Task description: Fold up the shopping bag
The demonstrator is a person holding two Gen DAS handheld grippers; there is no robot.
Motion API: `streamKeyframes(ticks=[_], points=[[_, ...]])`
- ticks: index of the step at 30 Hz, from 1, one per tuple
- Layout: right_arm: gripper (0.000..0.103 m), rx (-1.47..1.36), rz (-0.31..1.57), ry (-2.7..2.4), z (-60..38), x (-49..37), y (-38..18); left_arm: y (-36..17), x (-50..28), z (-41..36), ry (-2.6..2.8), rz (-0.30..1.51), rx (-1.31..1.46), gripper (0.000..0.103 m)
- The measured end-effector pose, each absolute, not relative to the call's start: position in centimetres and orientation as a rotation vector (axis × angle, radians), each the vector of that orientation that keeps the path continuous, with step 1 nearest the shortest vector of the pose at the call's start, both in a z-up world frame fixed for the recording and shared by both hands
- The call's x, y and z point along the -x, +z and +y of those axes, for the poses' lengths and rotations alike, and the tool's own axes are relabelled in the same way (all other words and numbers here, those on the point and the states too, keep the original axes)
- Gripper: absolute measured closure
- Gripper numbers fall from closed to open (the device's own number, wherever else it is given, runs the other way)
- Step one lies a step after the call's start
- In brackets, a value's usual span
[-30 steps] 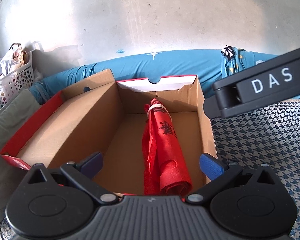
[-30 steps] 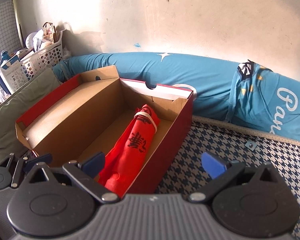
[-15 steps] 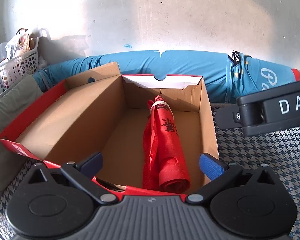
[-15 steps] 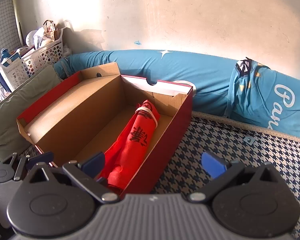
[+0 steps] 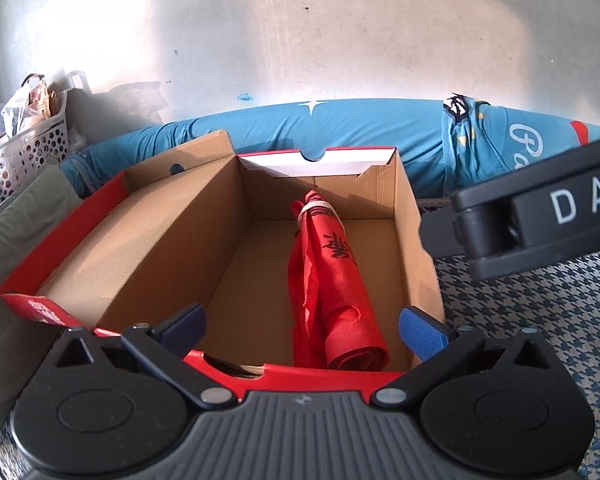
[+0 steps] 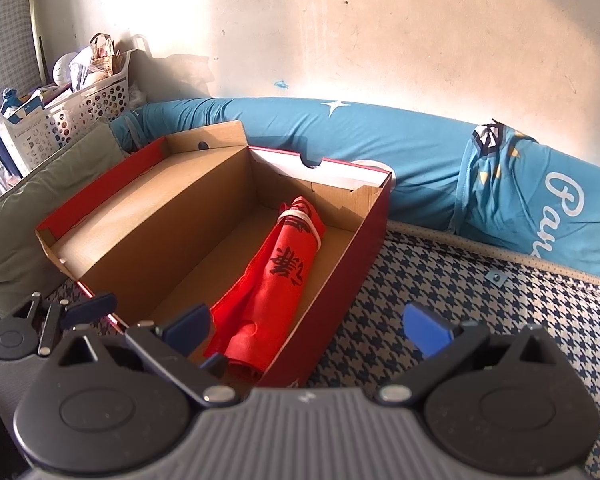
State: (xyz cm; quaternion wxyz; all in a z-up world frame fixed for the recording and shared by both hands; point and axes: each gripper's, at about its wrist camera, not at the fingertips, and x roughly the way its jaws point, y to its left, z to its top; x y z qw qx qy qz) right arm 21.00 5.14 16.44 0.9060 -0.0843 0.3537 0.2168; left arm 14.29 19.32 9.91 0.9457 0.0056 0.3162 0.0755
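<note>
Red shopping bag [image 5: 336,280] is lying rolled into a tight tube inside an open shoe box [image 5: 172,240], along the box's right wall, resting on the bare cardboard floor. Fabric is looking thin and slightly glossy, creased lengthwise; black printed characters are showing on the upper face. A pale band [image 6: 302,220] is circling the far end of the roll; the near end is showing a spiral of layers.

Box: corrugated brown cardboard inside, red coating outside, rectangular, with the hinged lid [image 6: 112,208] lying open flat to the left. A semicircular thumb notch is cut in the far flap.

Left gripper [image 5: 302,322] is hovering above the near edge of the box, its blue-padded fingers [image 5: 422,330] standing wide apart and holding nothing. Right gripper [image 6: 308,324] is hovering over the box's near right corner, fingers likewise spread and empty. The ribbed grey body of each tool is filling the lower frame; in the left view the right tool's dark housing is showing at the right edge.

Box is sitting on a bed surface [image 6: 500,320] with a blue-and-cream houndstooth weave. A long teal bolster [image 6: 380,136] of smooth fabric is running along the scuffed plaster wall. A perforated white plastic basket [image 6: 88,108] is standing at far left, with an olive cushion [image 5: 16,240] beside it.
</note>
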Motion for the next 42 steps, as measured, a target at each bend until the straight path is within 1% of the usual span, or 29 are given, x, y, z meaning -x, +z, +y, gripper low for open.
streamKeyframes(ticks=[16,26,42], points=[[0.0,0.181,0.745,0.443,6.0,-19.8,15.9,9.5,-13.4,19.6,0.138,0.658,-0.045,0.0],[0.0,0.173,0.75,0.428,5.9,-19.7,15.6,9.2,-14.2,19.2,0.157,0.681,-0.051,0.0],[0.0,0.148,0.743,0.394,5.4,-20.2,15.6,8.9,-14.2,19.5,0.144,0.687,-0.003,0.0]])
